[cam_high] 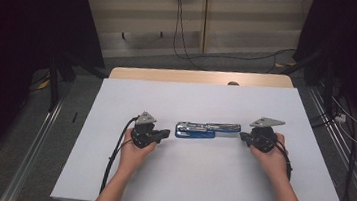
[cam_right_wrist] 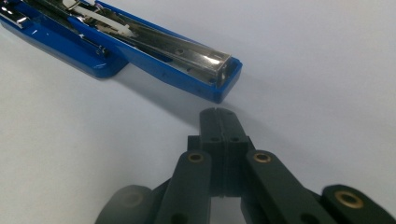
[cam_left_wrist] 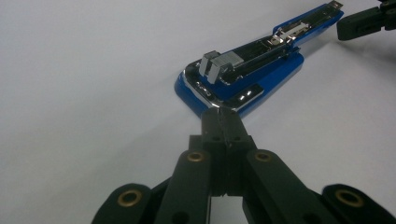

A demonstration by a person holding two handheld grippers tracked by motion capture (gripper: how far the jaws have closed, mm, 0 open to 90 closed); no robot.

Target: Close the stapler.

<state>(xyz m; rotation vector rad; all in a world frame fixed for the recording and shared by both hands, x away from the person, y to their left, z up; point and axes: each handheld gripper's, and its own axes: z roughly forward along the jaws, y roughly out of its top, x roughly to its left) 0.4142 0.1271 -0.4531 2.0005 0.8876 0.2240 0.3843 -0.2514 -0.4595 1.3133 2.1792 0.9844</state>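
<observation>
The room is dim, with dark curtains at the sides and a grey floor, and in the middle stands a table [cam_high: 108, 173] with a pale white top. Nearest to me are the two forearms of the person, coming over the near edge. The left hand [cam_high: 135, 152] holds the left gripper [cam_high: 164, 134], and its jaws are pressed together with nothing between them. The tips are just beside the wide end of a blue stapler [cam_high: 207, 130], perhaps touching the chrome edge; I cannot tell. The right hand [cam_high: 273, 158] holds the right gripper [cam_high: 241, 136], also closed on nothing, and its tips are near the narrow end, with a small gap visible in the right gripper view.

The stapler lies in the centre of the table, between the two grippers, unfolded flat. Its metal magazine [cam_left_wrist: 261, 49] is exposed, and I see a silver block [cam_left_wrist: 217, 65] at the wide end.

As I judge it, the risk is sliding. The top is smooth, so a push from one side alone could move or turn the stapler away. Closed tips also cannot take hold; they must open first, and the shiny metal may slip.

Behind the table there are cables [cam_high: 181, 30] on the floor and a pale wall panel [cam_high: 245, 22].
</observation>
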